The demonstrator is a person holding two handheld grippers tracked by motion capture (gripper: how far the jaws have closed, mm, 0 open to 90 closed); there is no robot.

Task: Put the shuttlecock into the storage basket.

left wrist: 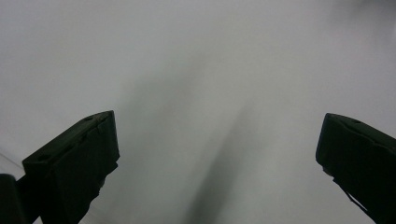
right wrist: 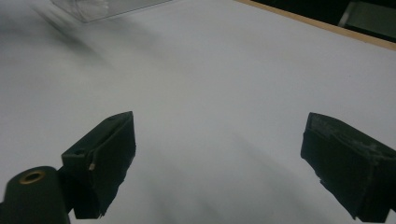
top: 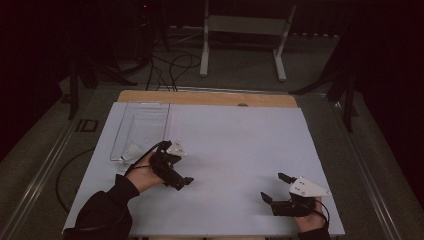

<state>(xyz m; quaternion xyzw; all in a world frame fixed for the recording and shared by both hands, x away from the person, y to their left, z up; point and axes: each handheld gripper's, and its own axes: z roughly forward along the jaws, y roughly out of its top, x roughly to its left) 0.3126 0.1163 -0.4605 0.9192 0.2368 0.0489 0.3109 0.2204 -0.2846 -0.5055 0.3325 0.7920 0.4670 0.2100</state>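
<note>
My left gripper is at the left of the white table sheet, held by a hand in a dark sleeve and pointing down toward the sheet. In the left gripper view its jaws stand wide apart over bare white surface, so it is open and holds nothing. At the near right, my right gripper points left across the sheet. It is open too, and the right gripper view has nothing between the jaws.
A clear plastic tray lies at the back left, just beyond the left gripper, with a small pale thing at its near end. Its corner appears far off. A wooden edge runs along the back; a white stand is beyond.
</note>
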